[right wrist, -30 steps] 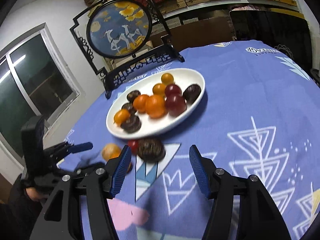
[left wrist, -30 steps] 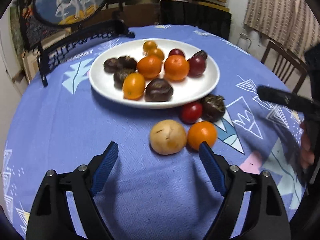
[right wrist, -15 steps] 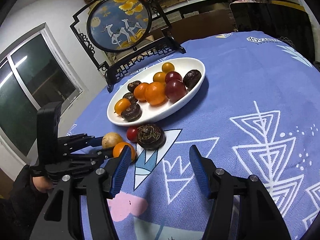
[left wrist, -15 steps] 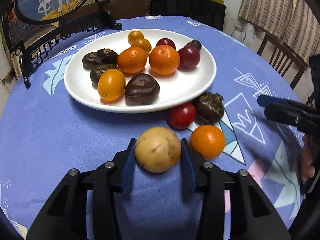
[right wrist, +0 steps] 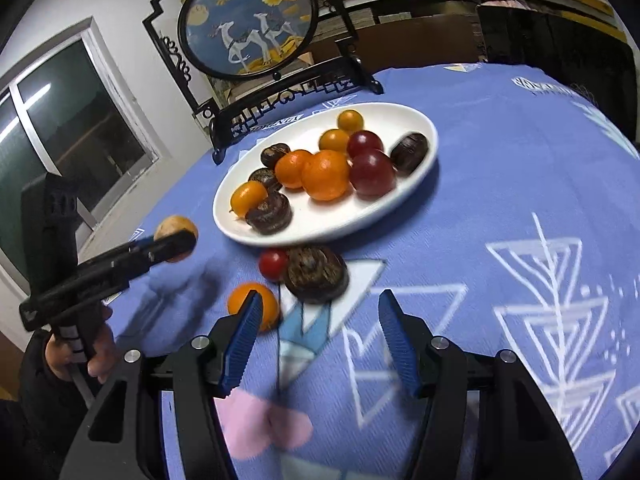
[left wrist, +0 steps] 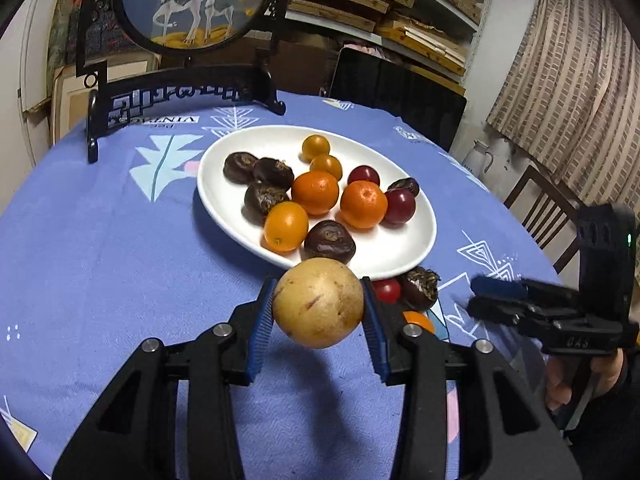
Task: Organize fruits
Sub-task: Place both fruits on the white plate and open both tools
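My left gripper [left wrist: 318,300] has its jaws closing on a tan round fruit [left wrist: 319,303], both blue pads pressed to its sides, and the fruit hangs clear of the blue cloth just short of the white plate [left wrist: 400,254]. The plate holds several oranges, dark brown fruits and red ones. Three loose fruits lie in front of it: a small red one [right wrist: 273,263], a dark brown one [right wrist: 316,274] and an orange [right wrist: 254,306]. My right gripper [right wrist: 320,334] stands open over the cloth just short of them, nothing between its fingers; its left finger overlaps the orange.
A black ornamental stand with a round painted screen [left wrist: 188,4] rises behind the plate at the table's far edge. A dark chair back [left wrist: 396,84] and a wooden chair [left wrist: 540,208] stand beyond the table. Bare cloth [right wrist: 520,184] lies right of the plate.
The left gripper closed around the tan fruit and raised it off the cloth toward the plate. The right gripper shifted closer to the loose fruits, still equally wide.
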### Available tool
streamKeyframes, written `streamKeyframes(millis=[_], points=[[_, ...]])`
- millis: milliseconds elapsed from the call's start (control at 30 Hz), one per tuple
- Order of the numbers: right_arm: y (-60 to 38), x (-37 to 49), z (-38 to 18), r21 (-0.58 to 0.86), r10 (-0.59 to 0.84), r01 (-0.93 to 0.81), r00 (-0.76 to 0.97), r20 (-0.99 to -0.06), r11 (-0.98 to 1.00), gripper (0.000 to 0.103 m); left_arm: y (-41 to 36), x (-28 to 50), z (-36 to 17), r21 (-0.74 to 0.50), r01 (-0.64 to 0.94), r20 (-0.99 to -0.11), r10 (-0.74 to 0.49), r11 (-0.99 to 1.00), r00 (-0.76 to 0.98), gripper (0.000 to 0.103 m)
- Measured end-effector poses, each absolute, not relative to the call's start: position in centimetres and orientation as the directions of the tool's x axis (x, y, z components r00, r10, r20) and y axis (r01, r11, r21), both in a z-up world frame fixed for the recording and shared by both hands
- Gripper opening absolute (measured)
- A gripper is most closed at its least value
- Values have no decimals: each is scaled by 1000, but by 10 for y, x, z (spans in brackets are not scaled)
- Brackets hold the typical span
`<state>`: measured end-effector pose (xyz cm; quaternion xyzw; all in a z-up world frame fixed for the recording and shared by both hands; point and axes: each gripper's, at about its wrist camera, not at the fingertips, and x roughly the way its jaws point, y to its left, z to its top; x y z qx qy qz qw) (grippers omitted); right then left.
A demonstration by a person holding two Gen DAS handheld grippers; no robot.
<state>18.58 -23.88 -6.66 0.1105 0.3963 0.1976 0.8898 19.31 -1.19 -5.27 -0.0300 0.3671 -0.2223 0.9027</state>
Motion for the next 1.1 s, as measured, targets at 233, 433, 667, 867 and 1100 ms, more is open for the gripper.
streamKeyframes(millis=[233,433,667,867,1100], points=[[-221,224,-88,358,424,-228,520,-742,905,57,-12,187,-51,-212,401,-640,-437,891,632,40],[-219,216,-88,338,418,-246,542,-729,908,45,-11,189,-52,-224,400,-642,-444,888,625,40],[-236,189,-72,367,453,-267,576,-680,891,45,-8,185,-49,-230,400,-620,-451,887,643,40],[-264,182,-39,366,440,-255,637,-633,895,45,-11,185,-36,-215,417,-612,-455,883,647,40],[-270,229,9,385,469,-286,680,-563,877,45,-33,231,0,-160,413,-608,-419,897,674,40]])
